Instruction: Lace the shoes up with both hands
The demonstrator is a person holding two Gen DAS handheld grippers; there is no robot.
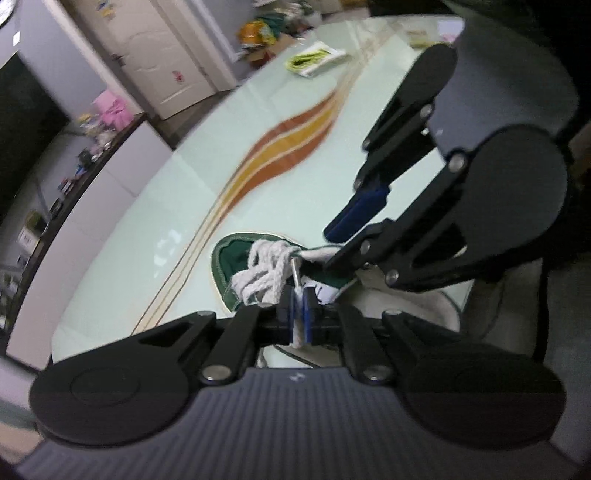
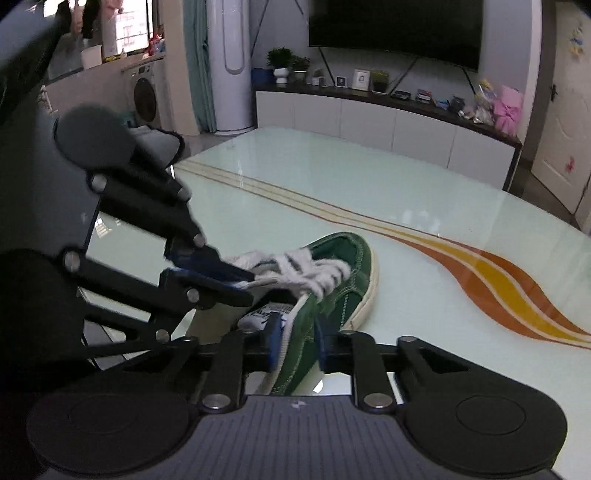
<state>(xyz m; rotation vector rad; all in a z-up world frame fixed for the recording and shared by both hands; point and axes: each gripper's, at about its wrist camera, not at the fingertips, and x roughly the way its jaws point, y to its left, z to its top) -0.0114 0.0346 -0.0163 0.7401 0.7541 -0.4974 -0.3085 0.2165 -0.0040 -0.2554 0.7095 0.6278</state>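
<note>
A green canvas shoe (image 1: pixel 225 266) (image 2: pixel 347 266) lies on the pale glass table (image 1: pixel 147 206) (image 2: pixel 369 177), toe pointing away from me. A thick white lace (image 1: pixel 266 266) (image 2: pixel 314 269) is bunched across its eyelets. My left gripper (image 1: pixel 298 299) (image 2: pixel 247 282) is shut on the lace's end, whose tip pokes up between the blue pads. My right gripper (image 2: pixel 297 326) (image 1: pixel 328 247) reaches in from the right. It has the shoe's green side wall between its fingers, close to the opening. The heel end of the shoe is hidden behind the grippers.
An orange and yellow wavy stripe (image 2: pixel 491 280) runs across the table. A white packet with yellow-green contents (image 1: pixel 314 59) and a pile of clutter (image 1: pixel 266 29) lie at the far end. A low white cabinet (image 2: pixel 369 118) stands beyond the table's edge.
</note>
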